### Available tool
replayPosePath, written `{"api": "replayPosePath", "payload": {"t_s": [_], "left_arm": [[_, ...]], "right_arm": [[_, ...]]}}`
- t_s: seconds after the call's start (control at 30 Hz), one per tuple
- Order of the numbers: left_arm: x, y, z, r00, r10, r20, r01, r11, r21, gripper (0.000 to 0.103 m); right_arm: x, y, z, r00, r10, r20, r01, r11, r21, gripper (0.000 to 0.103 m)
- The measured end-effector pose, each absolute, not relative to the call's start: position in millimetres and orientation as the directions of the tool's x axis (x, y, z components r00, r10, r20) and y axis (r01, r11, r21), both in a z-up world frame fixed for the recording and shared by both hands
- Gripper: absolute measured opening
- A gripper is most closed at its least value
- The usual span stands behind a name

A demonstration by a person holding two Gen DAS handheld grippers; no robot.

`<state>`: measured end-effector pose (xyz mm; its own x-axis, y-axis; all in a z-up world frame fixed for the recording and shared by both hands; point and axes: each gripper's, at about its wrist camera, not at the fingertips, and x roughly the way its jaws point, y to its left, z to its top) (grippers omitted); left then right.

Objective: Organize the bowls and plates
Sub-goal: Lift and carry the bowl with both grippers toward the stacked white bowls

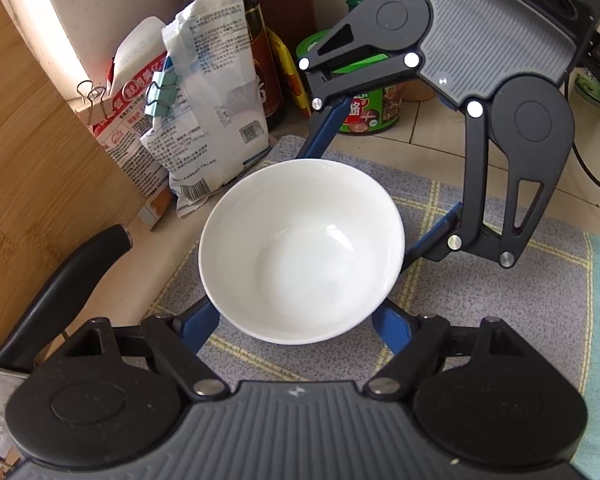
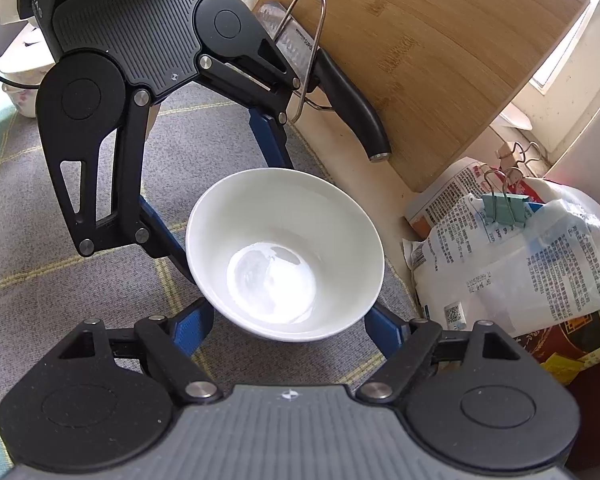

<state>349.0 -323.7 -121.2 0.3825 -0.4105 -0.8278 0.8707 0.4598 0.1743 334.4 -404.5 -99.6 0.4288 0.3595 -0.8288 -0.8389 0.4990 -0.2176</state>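
We see a plain white ceramic bowl [image 1: 302, 250] at frame centre, sitting on a grey checked cloth mat [image 1: 500, 300] over the tabletop. Our left claw [image 1: 298, 322] and right claw [image 2: 288, 324] both straddle the bowl with blue fingers [image 1: 198, 326] at its sides; whether the pads press the wall we cannot tell. The right one's fingers appear at the upper right in the left view. Room is tight at the left view's left edge: a black-handled knife [image 1: 60, 288], a bamboo cutting board [image 1: 32, 160] and clipped white food bags [image 1: 212, 108] stand just off the mat. At top a dark sauce bottle [image 1: 256, 40] and green-lidded jar [image 1: 372, 112] stand. The lower right mat lies free.
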Motion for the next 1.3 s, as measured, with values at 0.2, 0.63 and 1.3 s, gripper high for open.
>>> {"api": "replayPosePath", "payload": {"t_s": [0.2,0.63,1.3], "left_arm": [[335,-316,-111,0.388,-0.406,-0.827,0.866,0.467,0.177,0.083],[276,-292,-82,0.422,-0.388,-0.819,0.833,0.523,0.181,0.083],[212,-258,-61,0.446,-0.368,-0.816,0.788,0.594,0.163,0.083]], "right_arm": [[322,-403,-87,0.419,0.375,-0.827,-0.848,0.488,-0.208,0.086],[268,-386,-51,0.416,0.419,-0.807,-0.874,0.429,-0.228,0.086],[202,-350,-32,0.395,0.444,-0.804,-0.901,0.357,-0.245,0.086]]}}
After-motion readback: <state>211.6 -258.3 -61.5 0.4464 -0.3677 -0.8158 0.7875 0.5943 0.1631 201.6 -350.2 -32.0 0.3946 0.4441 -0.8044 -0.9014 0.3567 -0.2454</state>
